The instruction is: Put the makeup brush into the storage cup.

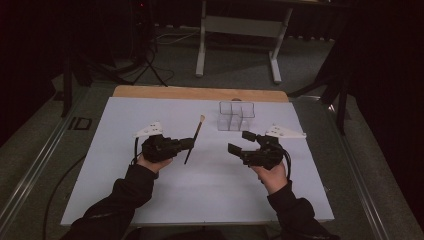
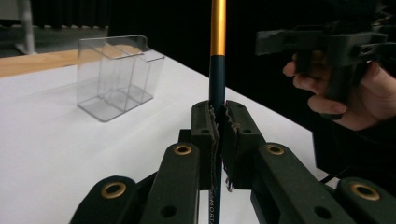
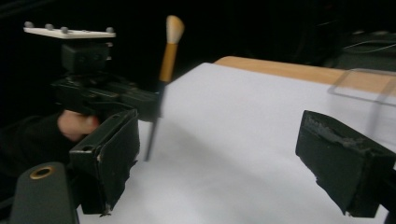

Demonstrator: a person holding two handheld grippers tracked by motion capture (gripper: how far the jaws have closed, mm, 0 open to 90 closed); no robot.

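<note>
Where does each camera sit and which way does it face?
High view: above the person's side, looking forward and down on the white table; both forearms enter from below.
Left gripper view: on the left gripper, along jaws shut on the dark-handled makeup brush, toward the clear plastic compartment box; the other hand shows.
Right gripper view: on the right gripper, jaws open, facing the left gripper.
Shared: the brush appears in all three.

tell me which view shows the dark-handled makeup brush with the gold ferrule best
The right gripper view: the makeup brush shows bristles, ferrule and handle, upright in the left gripper. The high view shows it whole but small. The left gripper view shows handle and ferrule, bristles cut off.
</note>
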